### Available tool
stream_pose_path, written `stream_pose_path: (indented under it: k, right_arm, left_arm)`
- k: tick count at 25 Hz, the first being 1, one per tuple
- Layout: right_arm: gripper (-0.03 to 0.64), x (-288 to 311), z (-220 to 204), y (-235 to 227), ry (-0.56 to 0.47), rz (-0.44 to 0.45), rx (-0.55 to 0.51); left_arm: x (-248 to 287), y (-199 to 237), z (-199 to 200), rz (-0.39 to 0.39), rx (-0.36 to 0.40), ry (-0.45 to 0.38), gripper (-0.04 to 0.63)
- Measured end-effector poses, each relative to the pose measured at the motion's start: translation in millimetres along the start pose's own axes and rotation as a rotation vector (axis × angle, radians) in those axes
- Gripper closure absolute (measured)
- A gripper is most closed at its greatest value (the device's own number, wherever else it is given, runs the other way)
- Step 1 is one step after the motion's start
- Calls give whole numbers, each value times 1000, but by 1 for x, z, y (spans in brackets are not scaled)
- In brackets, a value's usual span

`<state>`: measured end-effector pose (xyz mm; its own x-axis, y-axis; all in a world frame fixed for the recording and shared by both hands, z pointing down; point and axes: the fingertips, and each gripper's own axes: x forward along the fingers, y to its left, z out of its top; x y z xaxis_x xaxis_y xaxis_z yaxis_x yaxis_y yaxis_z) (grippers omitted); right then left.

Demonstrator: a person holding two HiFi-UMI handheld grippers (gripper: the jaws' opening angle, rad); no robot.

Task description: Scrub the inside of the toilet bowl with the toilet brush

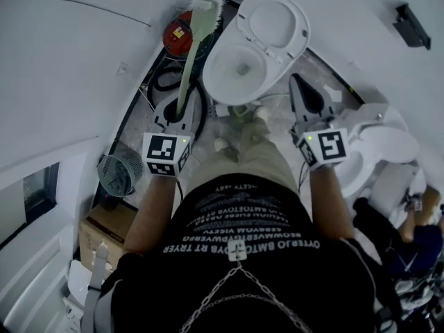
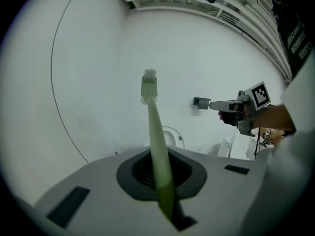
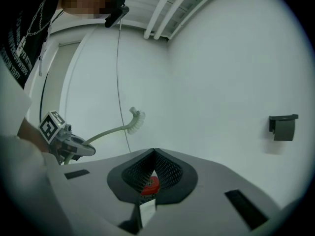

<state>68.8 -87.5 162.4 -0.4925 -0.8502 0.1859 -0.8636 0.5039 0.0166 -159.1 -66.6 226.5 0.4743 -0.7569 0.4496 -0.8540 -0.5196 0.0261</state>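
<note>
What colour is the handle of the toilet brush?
Pale green; the toilet brush handle shows best in the head view.

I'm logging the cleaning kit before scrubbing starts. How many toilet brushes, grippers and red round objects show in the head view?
toilet brush: 1
grippers: 2 (left gripper, right gripper)
red round object: 1
Total: 4

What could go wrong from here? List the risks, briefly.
1. The left gripper clamps the toilet brush at its handle's end, so the long handle could twist in the jaws.
2. The brush head is beside the toilet bowl, toward the red object; swinging it across might strike the raised lid or drip.
</note>
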Motion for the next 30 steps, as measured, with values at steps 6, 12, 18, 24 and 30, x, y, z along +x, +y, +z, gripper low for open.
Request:
stream_pose_path:
  k: [6,12,18,24,30]
  right_arm:
    - [614,31,0,-23,-5,46,-19]
    - [614,50,1,-29,-8,91,26]
    - [614,60,-37,-48,38,115,-3]
    - [614,76,-53,-60,44,135,13]
    - [614,96,-60,-62,42,161,50]
  left_arm:
    - [28,8,-12,28,-8,40,594]
    - [56,2,-33,34,-31,88,594]
    - [84,-13,-70,24,-24,164,594]
    - [102,-24,-103,8,-52,231,594]
    - [122,-28,-145,12,-82,293,594]
